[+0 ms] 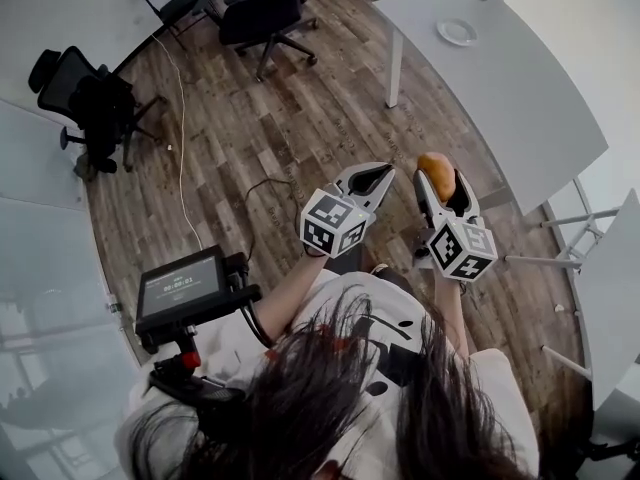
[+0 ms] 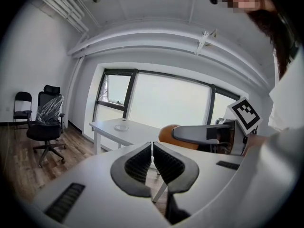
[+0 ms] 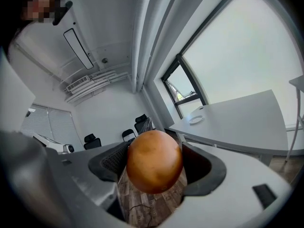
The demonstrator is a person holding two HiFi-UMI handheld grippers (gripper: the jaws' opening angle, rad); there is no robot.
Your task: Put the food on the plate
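We hold the food (image 3: 154, 161) clamped in the right claw (image 1: 442, 180). It is a smooth, golden-brown, slightly egg-shaped lump (bun or potato, we cannot say which), and its longer axis stands upright between the ribbed dark pads (image 3: 113, 159), above the wood-plank floor (image 1: 300, 118). The plate (image 1: 458, 32), a small pale round dish, lies well ahead of that claw on the matte white counter (image 1: 520, 108), so we judge a forward carry comes next. The left claw (image 1: 372, 178) is pinched nearly closed on nothing and sits just beside the right one.

Orange-brown food (image 3: 154, 161), white plate (image 1: 458, 32), white table (image 1: 520, 98), brown wood-plank floor (image 1: 300, 118), black chair (image 1: 262, 13)
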